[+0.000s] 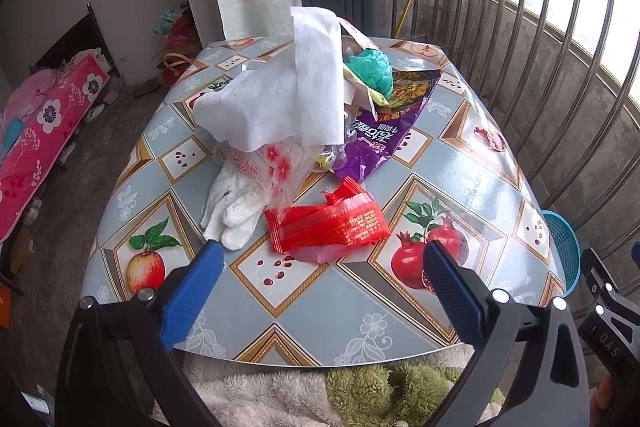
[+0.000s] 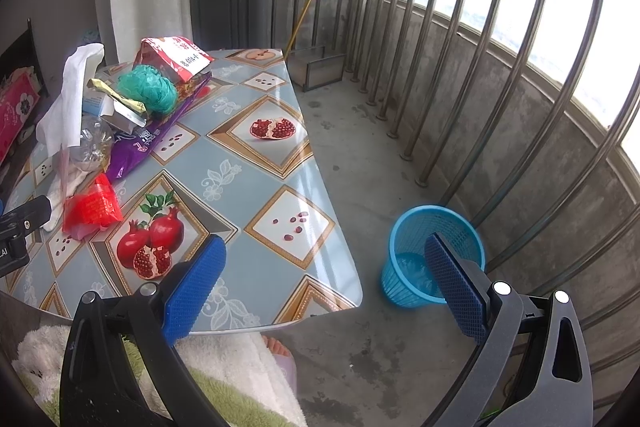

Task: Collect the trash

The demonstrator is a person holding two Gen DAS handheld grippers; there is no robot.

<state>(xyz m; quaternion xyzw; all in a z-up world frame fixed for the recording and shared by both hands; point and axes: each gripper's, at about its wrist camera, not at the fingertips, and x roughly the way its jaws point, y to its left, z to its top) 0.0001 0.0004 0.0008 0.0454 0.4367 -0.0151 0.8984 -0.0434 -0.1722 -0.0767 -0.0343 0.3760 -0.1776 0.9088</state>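
Both grippers are spread wide, empty. The left gripper point(image 1: 322, 259) faces the red wrapper point(image 1: 328, 225) at the pile's near edge — pinch its raised crumple, then carry it to the bin point(image 2: 434, 255) on the floor beside the table point(image 2: 256, 195).

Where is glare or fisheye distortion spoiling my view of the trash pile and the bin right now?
Left wrist view: windows behind the railing blow out white, the table edge bows, yet the red wrapper and white tissue read sharply. Right wrist view: a glossy streak on the table near its far right edge, bars curve strongly, and the blue basket is clear but partly behind a finger.
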